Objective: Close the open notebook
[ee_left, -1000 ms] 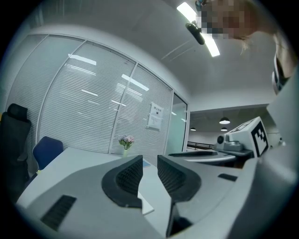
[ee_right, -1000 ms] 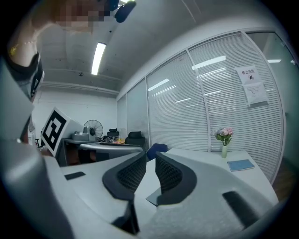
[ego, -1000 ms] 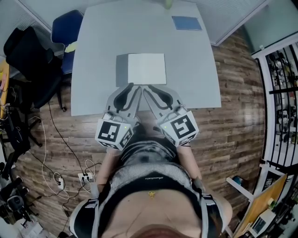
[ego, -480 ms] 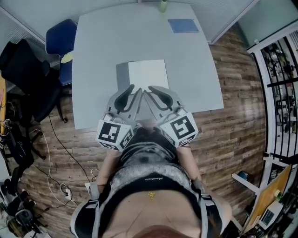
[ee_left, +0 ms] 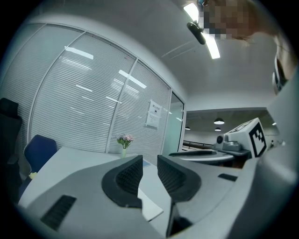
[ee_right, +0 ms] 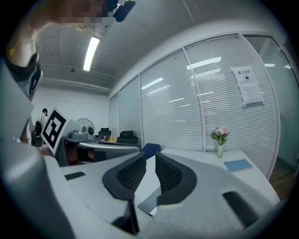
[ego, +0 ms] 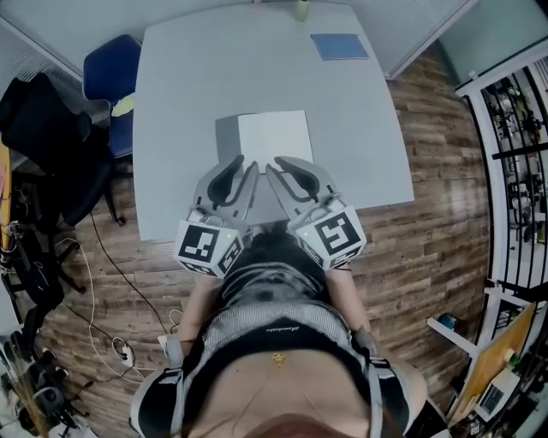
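The open notebook (ego: 272, 141) lay mid-table on the grey table (ego: 188, 85). The left gripper (ego: 244, 164) and right gripper (ego: 276, 164) were at the notebook's near edge, jaws narrowly parted and empty. Beyond the notebook stood a blue booklet (ego: 340, 45) and a flower vase (ego: 301, 8), and to its left a blue chair (ego: 110, 68). The room had a wood floor (ego: 428, 222) and blinded glass walls (ee_left: 84, 102).

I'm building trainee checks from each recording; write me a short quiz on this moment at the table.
1. True or false: the right gripper is clamped on the notebook.
2. In the head view, what lies at the far right corner of the table? A) a blue book B) a red mug C) a laptop
3. Fill in: the jaws of the left gripper stand ____, with nothing between them.
Key: 1 false; 2 A; 3 apart.
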Demonstrator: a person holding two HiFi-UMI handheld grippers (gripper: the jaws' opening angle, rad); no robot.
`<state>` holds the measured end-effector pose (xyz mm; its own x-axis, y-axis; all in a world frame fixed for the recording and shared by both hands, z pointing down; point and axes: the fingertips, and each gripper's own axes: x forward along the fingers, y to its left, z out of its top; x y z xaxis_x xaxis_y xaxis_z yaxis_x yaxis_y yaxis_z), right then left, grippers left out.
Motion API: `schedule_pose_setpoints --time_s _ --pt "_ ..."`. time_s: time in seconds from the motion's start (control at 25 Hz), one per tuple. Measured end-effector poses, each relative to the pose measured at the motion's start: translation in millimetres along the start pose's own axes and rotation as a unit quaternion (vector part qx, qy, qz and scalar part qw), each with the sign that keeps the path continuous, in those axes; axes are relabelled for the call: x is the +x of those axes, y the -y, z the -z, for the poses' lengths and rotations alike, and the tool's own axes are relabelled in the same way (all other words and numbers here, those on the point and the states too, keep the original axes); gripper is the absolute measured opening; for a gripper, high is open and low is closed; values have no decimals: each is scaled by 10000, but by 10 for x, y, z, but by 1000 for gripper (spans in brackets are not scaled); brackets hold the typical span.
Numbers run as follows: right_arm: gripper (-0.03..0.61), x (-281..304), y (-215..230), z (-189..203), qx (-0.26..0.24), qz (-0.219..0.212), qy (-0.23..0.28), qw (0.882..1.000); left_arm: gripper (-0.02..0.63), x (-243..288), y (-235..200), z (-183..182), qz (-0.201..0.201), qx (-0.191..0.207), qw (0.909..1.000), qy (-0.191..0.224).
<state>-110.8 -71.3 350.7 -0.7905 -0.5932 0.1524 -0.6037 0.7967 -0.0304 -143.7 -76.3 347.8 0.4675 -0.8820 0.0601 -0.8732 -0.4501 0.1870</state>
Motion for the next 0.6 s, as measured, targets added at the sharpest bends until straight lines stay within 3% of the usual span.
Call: schedule_pose_setpoints --time_s 0.6 --pt "61 184 526 -49 2 -460 -95 9989 71 573 -83 -84 -366 -76 9993 4"
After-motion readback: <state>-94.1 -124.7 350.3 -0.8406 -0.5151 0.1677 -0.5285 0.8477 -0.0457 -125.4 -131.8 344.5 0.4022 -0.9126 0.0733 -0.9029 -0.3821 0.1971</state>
